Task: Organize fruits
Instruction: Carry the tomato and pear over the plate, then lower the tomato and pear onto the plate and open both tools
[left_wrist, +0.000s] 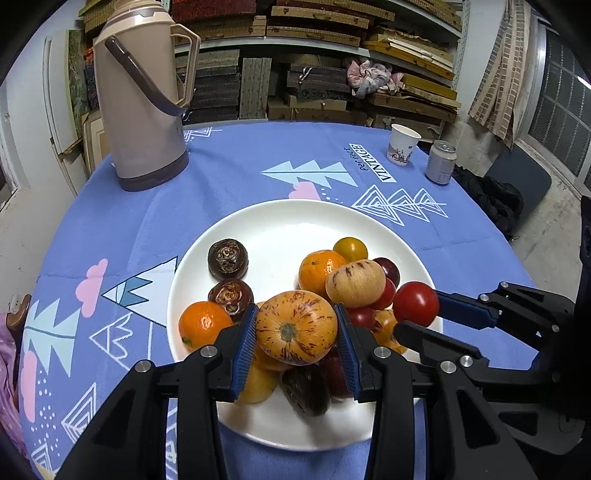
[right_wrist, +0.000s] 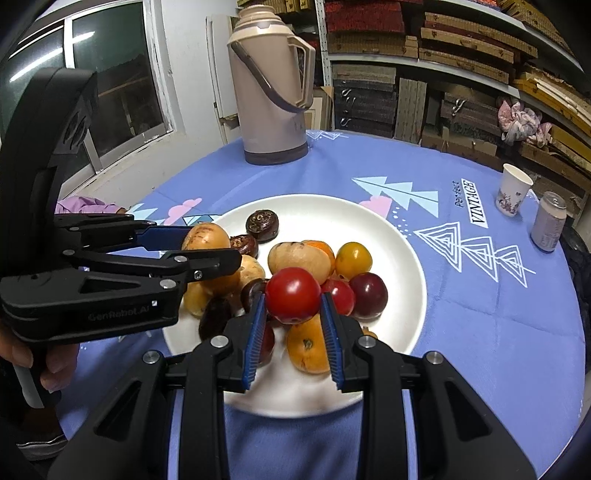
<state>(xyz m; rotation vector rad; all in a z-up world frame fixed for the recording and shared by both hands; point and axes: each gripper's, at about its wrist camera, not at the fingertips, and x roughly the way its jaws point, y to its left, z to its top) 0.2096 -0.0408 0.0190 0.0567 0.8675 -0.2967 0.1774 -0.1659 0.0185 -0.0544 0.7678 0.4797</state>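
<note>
Over the plate (left_wrist: 207, 258), which sits near the front edge of the bench (left_wrist: 155, 206), you've got both hands full right now. Your left hand-held gripper (left_wrist: 297, 326) is clamped on the striped melon (left_wrist: 297, 326), pads pressing its sides, and your right hand-held gripper (right_wrist: 293, 297) is pinching the red tomato (right_wrist: 293, 295) the same way. Both fruits look lifted clear of the pile, not resting on it.

My take on doing this bit well: don't squeeze any harder. The tomato's probably soft and will bruise or split, and the melon's round and smooth, so it could roll out between the pads if you tilt the wrist. Keep both grippers angled the way they are.

Watch the gap between your two hands too. The right gripper's fingers sit just beside the left one over the plate's right side, so move them apart before you travel, or you'll knock something.

The rest of the fruit is heaped toward the front of the plate: oranges (left_wrist: 319, 271), dark plums (right_wrist: 369, 295), a yellow tomato (left_wrist: 350, 249). That heap looks loose, so come in from above when you set things down. Plenty of bare plate at the back; the flask (left_wrist: 142, 99) at the far left corner and the cup (left_wrist: 402, 144) and can (left_wrist: 441, 162) at the far right are well out of your way.
</note>
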